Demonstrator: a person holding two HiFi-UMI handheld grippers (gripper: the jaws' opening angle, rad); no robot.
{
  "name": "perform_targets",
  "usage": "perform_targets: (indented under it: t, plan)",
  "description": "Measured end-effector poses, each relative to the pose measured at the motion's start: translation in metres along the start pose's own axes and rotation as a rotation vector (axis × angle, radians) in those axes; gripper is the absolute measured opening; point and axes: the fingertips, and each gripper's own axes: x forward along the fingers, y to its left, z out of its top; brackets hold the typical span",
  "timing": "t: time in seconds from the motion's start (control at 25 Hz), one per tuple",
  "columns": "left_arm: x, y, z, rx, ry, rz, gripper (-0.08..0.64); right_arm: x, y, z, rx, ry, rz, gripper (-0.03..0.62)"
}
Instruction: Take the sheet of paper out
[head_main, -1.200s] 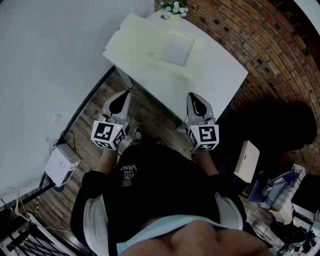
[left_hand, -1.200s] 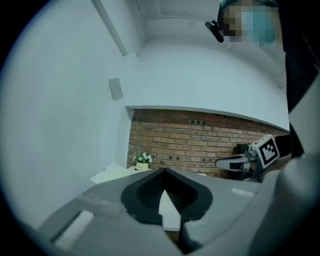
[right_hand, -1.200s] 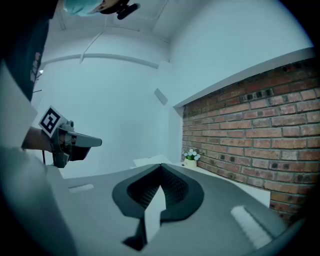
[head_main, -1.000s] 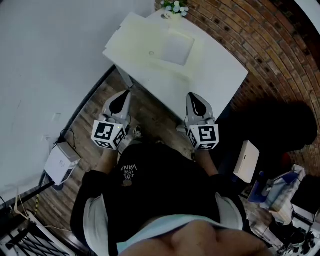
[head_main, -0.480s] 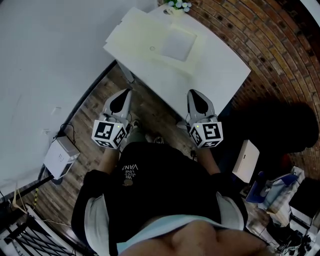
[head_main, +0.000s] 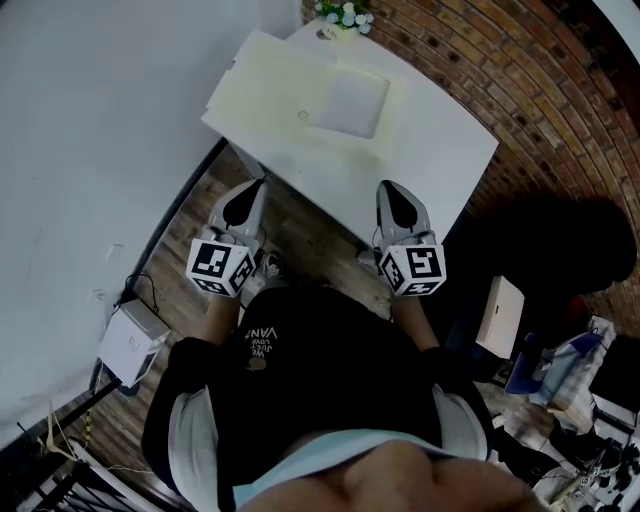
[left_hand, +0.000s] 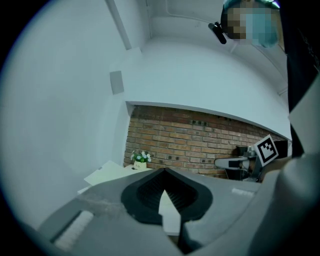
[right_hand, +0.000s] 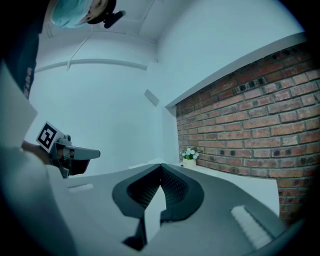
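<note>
Nearest you, your left gripper (head_main: 254, 186) and right gripper (head_main: 386, 188) are both closed on nothing, level with the white table's (head_main: 440, 150) near edge. Nothing of the job is done yet: the sheet of paper (head_main: 352, 100) lies untouched at the cream folder (head_main: 265, 95) farther back. Whether it sits on top or tucked in a pocket is hard to tell. Beyond, the flower pot (head_main: 340, 16) is partly cut off.

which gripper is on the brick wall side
The right gripper, shut, its tip at the near edge of the white table. The left gripper, also shut, is beside the plain white wall, over the wooden floor.
</note>
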Motion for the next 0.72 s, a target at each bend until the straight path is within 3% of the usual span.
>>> perform_targets:
  t: [0.72]
  plan:
    - [0.025,0.097,0.020,0.026,0.047,-0.203,0.000,0.072,0.048,0.006,0.050,-0.021,-0.184,0.000]
